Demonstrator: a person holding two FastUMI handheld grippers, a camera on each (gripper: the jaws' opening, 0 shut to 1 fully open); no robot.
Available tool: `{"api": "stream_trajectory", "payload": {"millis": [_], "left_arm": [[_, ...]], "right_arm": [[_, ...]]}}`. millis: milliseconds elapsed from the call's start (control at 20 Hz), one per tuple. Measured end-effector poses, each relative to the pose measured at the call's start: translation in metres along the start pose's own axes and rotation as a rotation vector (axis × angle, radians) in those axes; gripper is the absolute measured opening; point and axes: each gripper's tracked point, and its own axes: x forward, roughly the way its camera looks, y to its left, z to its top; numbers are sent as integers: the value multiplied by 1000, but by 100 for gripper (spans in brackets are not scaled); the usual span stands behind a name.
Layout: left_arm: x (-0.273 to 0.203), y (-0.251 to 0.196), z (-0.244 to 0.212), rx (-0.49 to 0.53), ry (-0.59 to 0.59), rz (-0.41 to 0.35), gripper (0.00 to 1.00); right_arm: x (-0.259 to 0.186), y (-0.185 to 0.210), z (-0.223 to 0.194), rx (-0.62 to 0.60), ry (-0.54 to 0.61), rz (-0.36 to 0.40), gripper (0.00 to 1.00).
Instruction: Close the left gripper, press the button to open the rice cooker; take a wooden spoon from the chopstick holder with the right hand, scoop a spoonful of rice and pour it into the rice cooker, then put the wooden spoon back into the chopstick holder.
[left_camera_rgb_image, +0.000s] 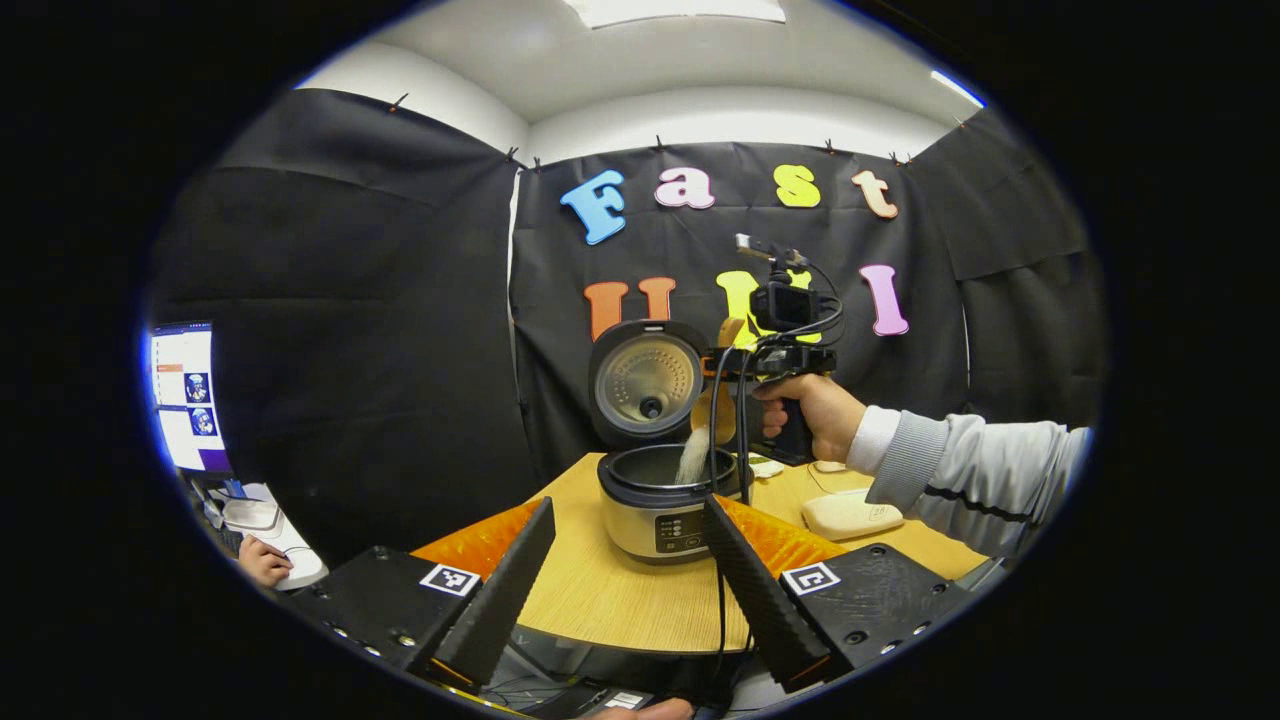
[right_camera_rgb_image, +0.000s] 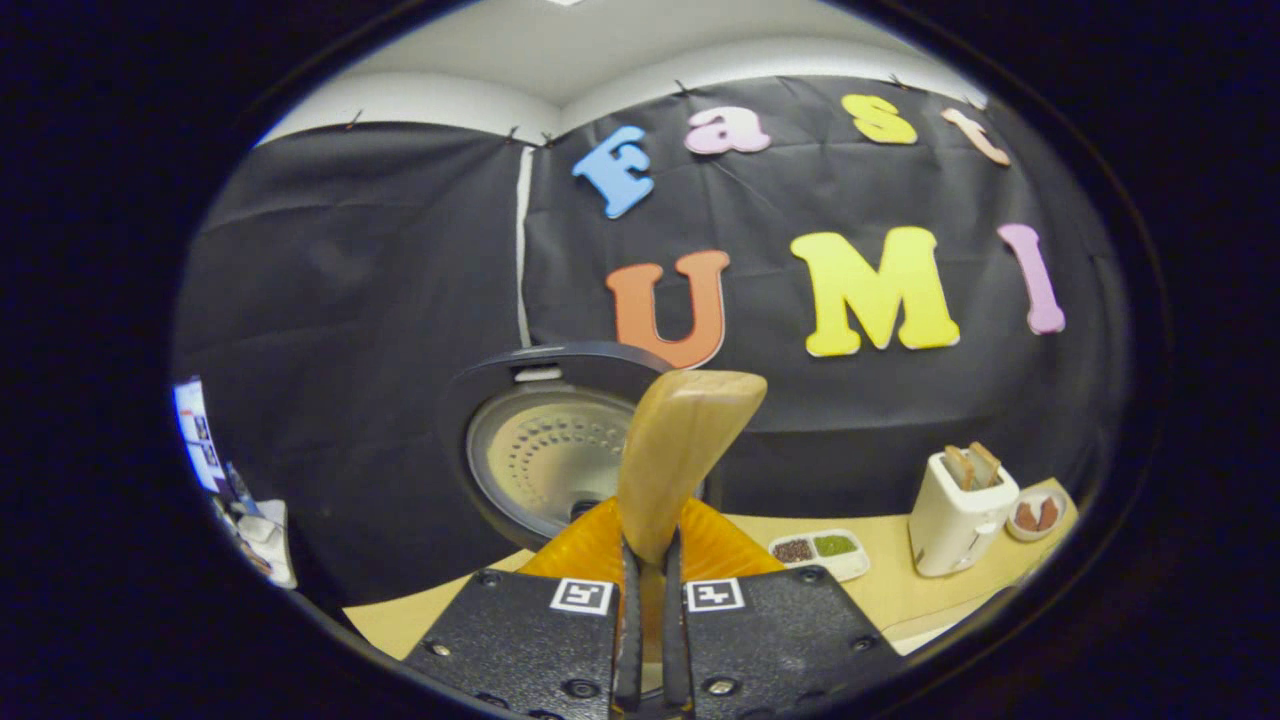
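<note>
Pour step, by the look of it. Rice cooker (left_camera_rgb_image: 665, 505) sitting on the tabletop (left_camera_rgb_image: 620, 600) with lid (left_camera_rgb_image: 648, 382) flipped up, so the button part looks done. Pale stream of rice (left_camera_rgb_image: 692, 455) dropping into the pot from just above the rim, right claw (left_camera_rgb_image: 725, 375) held over the cooker's right side by a hand (left_camera_rgb_image: 815, 415) in a grey sleeve. In the right gripper view, right claw (right_camera_rgb_image: 647, 560) pinching the wooden spoon (right_camera_rgb_image: 685, 450) by the handle, fingers pressed in on both sides, spoon standing up in front of the open lid (right_camera_rgb_image: 545, 455). Left claw (left_camera_rgb_image: 625, 560) spread wide, holding nothing, parked on the near side of the cooker.

Next move, probably: finish tipping until the stream stops, then carry the spoon back to the chopstick holder and drop it in handle-up or however it sat. Needs a steady wrist so stray grains don't land outside the pot.

Hard to make out: spoon bowl mostly tucked behind the right claw in the left gripper view, so no telling how much rice is left. Level inside the pot hidden by the rim. Toaster (right_camera_rgb_image: 962, 510) and small dishes (right_camera_rgb_image: 820, 550) off to the right of the cooker.
</note>
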Motion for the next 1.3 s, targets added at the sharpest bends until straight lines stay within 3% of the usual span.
{"api": "stream_trajectory", "payload": {"millis": [300, 500, 650, 1100, 1300], "left_arm": [[-1, -4, -3, 1, 8, 1, 94], [-2, -13, -1, -26, 14, -37, 94], [-1, -14, 1, -35, 11, -37, 94], [5, -37, 6, -52, 11, -66, 94], [10, -55, 13, -58, -1, -86, 94]], "right_arm": [[-12, 37, -10, -258, -15, 33, 13], [-13, 36, -11, -324, -15, 10, 13], [-19, 27, -3, -295, -26, -4, 13], [-72, -71, 46, -329, -63, -134, 13], [-111, -126, 52, -276, -65, -207, 13]]}}
